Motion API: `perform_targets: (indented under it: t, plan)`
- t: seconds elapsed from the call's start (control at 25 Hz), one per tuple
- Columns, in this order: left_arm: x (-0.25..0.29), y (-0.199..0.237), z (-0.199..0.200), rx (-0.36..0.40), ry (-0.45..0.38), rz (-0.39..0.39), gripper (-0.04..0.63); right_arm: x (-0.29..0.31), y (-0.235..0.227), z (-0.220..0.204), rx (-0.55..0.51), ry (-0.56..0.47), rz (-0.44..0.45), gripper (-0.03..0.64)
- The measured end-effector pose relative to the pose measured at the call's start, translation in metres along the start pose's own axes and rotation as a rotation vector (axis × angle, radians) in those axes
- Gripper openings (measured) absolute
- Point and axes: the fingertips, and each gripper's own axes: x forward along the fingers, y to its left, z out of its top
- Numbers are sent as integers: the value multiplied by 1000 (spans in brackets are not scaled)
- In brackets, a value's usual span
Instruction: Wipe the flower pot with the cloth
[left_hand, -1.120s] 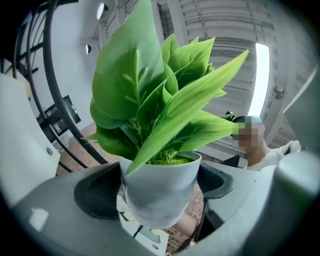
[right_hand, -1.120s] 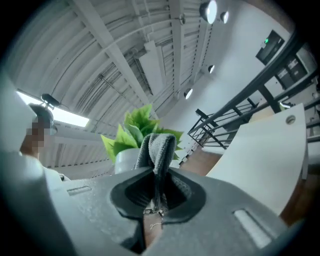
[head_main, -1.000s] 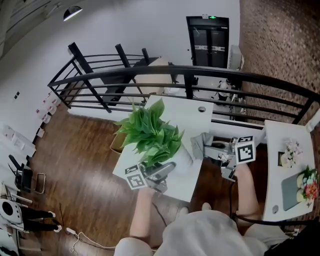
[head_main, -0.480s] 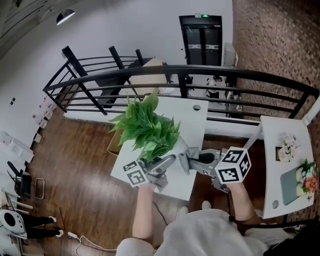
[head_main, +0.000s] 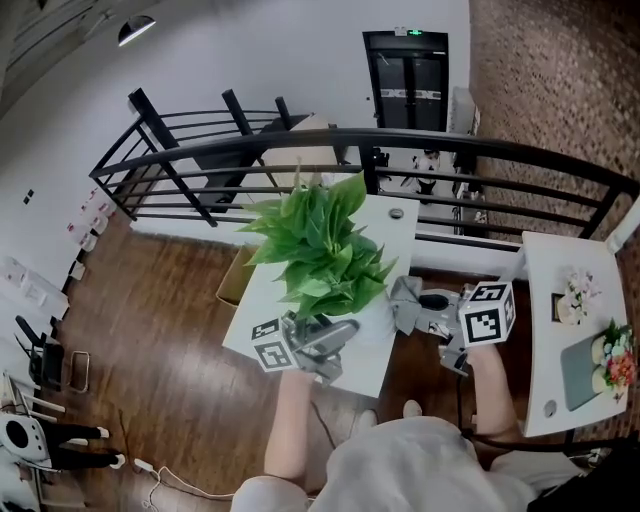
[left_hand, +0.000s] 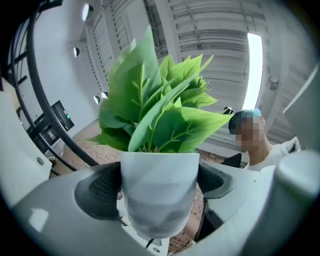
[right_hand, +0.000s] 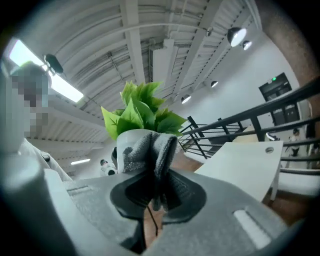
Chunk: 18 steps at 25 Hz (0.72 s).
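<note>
L gripper (left_hand: 157, 192): both dark pads are clamped on the sides of the white, smooth, round flower pot (left_hand: 159, 170), and the pot fills the whole gap btw the jaws. Broad green leaves (left_hand: 160, 110) rise from the pot's rim. R gripper (right_hand: 155, 195): the jaws are pinched on a bunched grey knit cloth (right_hand: 150, 150). A fold stands up past the tips and, in the right gripper view, overlaps the pot's (right_hand: 125, 137) wall. Real contact btw cloth & pot can't be told.

Head view, all placed vs the white rectangular table (head_main: 395, 225):
- The L gripper (head_main: 322, 345) is over the table's near edge w/ the pot. Its marker cube (head_main: 268, 347) is just off that edge, toward the person.
- The pot is mostly hidden under the leaves (head_main: 320, 250), which spread over the table's near half. Whether its base rests on the table can't be made out.
- The R gripper (head_main: 418, 318) & cloth (head_main: 405, 300) are at the table's near right corner, just off the right edge. Its marker cube (head_main: 488, 313) is further right, clear of the table.
- A black metal railing (head_main: 500, 160) runs behind the table's far edge.
- A brown wood floor (head_main: 180, 350) lies to the table's left.
</note>
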Motion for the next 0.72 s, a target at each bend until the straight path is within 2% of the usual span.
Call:
perform_targets:
  t: [0.12,0.44,0.72]
  plan:
    - [12,-12,-5,-48,-22,-55,503,-7,-3,3,74,-51,58,15]
    - [50,-34,-21,-128,-40,-168,503,-4,-16,-5,109,-75,75,15]
    - [55,-42,-9,-166,-92,-210,503,8,-3,-6,146,-154,179,15]
